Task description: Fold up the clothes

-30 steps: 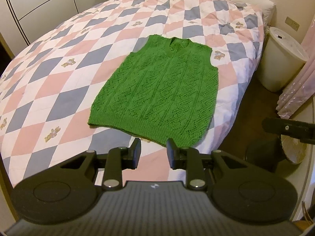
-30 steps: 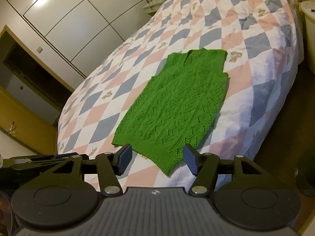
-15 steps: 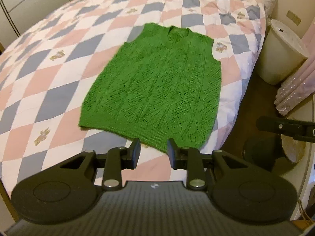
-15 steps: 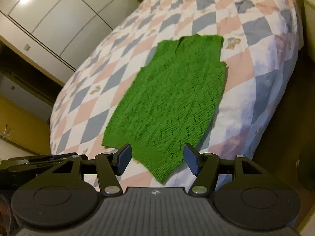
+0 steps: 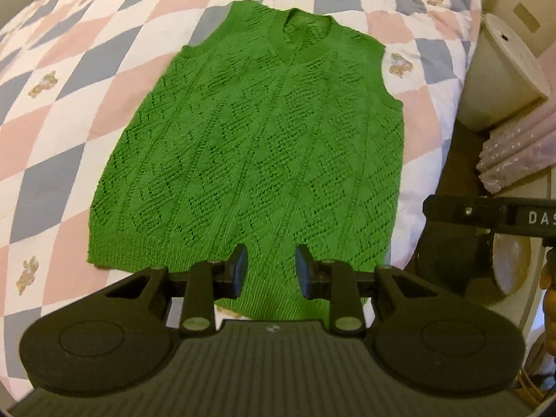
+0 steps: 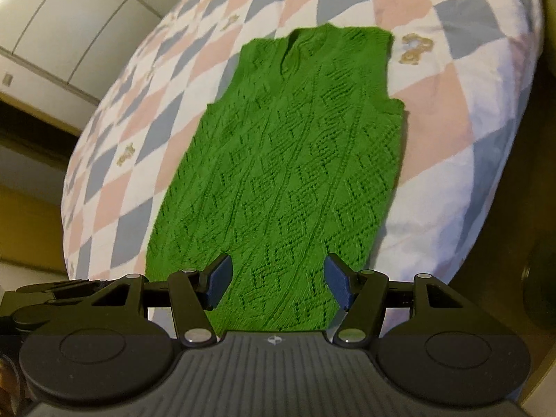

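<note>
Green knitted vest lay flat and unfolded on checked quilt of pink, grey and white diamonds, neckline far, ribbed hem near. Sleeveless, V-neck, openwork diamond pattern with diagonal ribs; no creases seen. Positioned near bed's right edge. Left gripper hovered over hem near its middle, jaws spread, nothing between them. Right gripper hovered over hem's right part, jaws spread wider, blue pads empty. White bin stood beside bed.
</note>
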Motion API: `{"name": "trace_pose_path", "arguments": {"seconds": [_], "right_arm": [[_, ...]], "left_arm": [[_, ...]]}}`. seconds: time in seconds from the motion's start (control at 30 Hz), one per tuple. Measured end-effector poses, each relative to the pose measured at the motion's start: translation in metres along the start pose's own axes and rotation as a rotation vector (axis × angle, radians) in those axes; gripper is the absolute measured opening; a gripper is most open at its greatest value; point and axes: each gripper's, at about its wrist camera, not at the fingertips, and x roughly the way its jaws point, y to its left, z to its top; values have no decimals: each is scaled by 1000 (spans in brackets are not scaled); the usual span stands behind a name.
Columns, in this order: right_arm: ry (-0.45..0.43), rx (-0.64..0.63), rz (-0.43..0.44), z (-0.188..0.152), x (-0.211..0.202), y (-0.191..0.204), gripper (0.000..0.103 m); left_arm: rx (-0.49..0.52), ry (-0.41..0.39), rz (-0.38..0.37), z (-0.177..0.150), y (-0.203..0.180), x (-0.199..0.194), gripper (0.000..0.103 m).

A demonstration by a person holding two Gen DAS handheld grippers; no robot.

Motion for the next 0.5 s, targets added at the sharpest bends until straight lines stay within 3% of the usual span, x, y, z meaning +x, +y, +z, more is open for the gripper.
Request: {"name": "trace_pose_path", "arguments": {"seconds": [0.33, 0.5], "right_arm": [[103, -204, 52, 99, 27, -5, 61], [171, -308, 88, 155, 44, -29, 61]], "left_arm": [[-237, -49, 61, 39, 9, 9, 27], [-395, -30, 115, 62, -16, 35, 27]]}}
